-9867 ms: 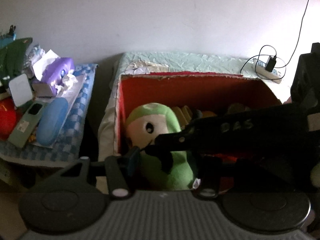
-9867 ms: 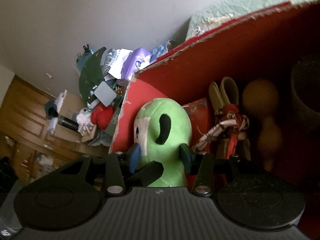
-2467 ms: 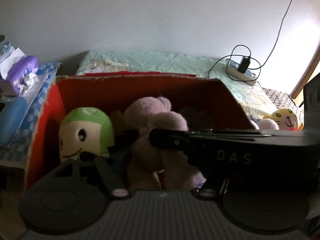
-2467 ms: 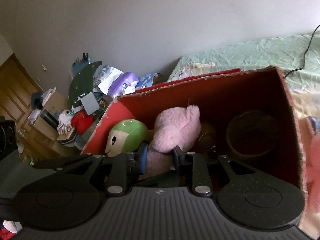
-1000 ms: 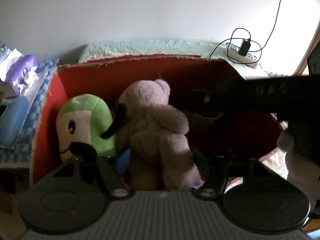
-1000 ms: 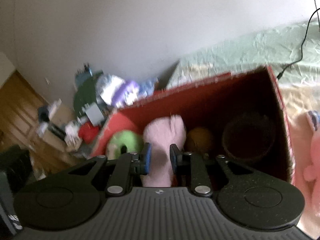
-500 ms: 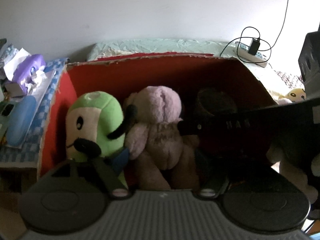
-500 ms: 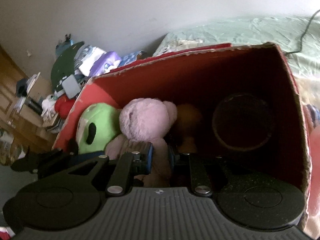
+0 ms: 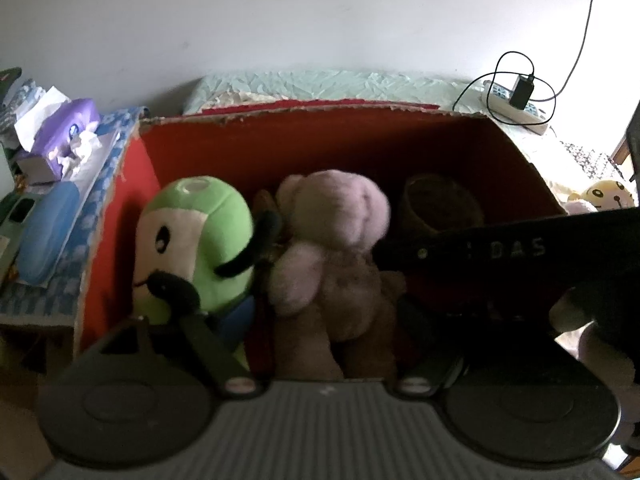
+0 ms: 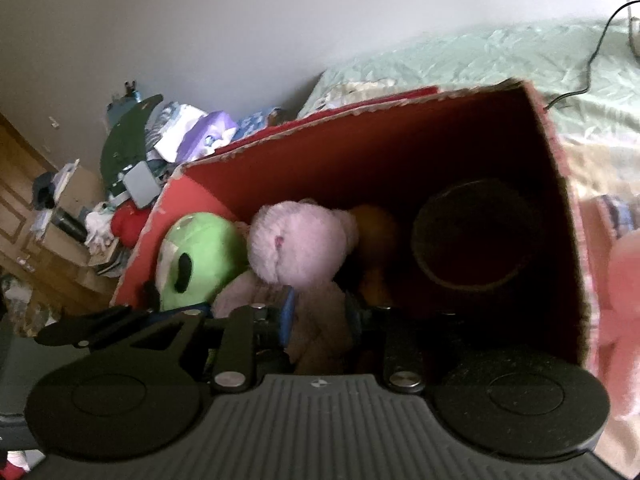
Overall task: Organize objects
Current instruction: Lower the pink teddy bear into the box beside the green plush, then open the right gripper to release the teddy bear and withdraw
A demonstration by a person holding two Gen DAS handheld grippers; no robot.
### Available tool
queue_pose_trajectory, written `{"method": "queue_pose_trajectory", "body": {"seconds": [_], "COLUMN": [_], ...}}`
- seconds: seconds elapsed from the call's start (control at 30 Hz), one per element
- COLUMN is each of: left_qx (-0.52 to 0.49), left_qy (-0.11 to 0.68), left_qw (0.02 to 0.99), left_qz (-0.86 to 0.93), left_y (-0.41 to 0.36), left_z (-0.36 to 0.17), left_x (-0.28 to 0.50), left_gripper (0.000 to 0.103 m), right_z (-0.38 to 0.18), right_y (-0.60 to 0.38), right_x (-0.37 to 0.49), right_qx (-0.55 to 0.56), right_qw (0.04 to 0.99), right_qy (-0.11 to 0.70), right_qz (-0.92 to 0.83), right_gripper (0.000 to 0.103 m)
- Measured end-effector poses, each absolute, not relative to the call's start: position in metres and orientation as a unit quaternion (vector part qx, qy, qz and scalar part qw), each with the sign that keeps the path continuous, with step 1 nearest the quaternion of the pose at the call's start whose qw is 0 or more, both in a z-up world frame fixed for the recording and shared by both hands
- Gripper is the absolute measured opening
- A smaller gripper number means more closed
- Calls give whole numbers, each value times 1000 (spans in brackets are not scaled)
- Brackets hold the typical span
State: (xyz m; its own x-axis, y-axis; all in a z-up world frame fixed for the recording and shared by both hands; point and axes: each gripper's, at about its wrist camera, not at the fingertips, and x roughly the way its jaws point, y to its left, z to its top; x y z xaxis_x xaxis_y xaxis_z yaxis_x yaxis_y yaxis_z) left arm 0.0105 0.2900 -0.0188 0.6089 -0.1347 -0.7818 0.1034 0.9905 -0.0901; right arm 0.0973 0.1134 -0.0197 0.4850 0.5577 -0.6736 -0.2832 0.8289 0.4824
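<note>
A red cardboard box [image 9: 256,140] [image 10: 360,140] holds a green plush toy [image 9: 188,240] [image 10: 200,260] at the left and a pink teddy bear [image 9: 332,248] [image 10: 300,248] beside it. A dark round basket [image 9: 440,204] [image 10: 476,236] sits at the box's right. My left gripper [image 9: 320,332] is open, its jaws either side of the bear's lower body. My right gripper [image 10: 320,316] is open around the bear's body; it also shows in the left wrist view as a black bar [image 9: 500,248] reaching in from the right.
A cluttered side table [image 9: 52,208] with a purple tissue pack [image 9: 68,128] stands left of the box. A bed with a green sheet [image 9: 320,84] lies behind, with a power strip [image 9: 520,108]. A yellow plush [image 9: 608,196] and a pink plush [image 10: 624,300] lie right of the box.
My right gripper has opened from nearly shut to wide around the pink bear and tilted. The left view has shifted slightly closer to the box; the bear stays upright beside the green plush.
</note>
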Motion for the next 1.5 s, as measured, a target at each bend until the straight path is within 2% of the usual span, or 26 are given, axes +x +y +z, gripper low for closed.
{"method": "queue_pose_trajectory", "body": {"seconds": [0.2, 0.67, 0.93, 1.5], "left_qx": [-16, -17, -17, -22], "left_qy": [444, 452, 457, 454], "left_qw": [894, 890, 888, 889], "left_qz": [-61, -53, -52, -46], "left_y": [285, 280, 277, 277], "left_z": [-19, -23, -25, -26], "left_x": [14, 17, 17, 16], "left_gripper": [86, 95, 102, 103], "right_z": [-18, -19, -16, -18], "right_y": [117, 114, 121, 123], "right_x": [93, 90, 84, 83], "right_qx": [126, 133, 87, 84], "right_qw": [864, 873, 892, 898], "right_qy": [430, 411, 387, 377], "right_qz": [228, 228, 218, 213], "right_gripper": [28, 27, 27, 27]}}
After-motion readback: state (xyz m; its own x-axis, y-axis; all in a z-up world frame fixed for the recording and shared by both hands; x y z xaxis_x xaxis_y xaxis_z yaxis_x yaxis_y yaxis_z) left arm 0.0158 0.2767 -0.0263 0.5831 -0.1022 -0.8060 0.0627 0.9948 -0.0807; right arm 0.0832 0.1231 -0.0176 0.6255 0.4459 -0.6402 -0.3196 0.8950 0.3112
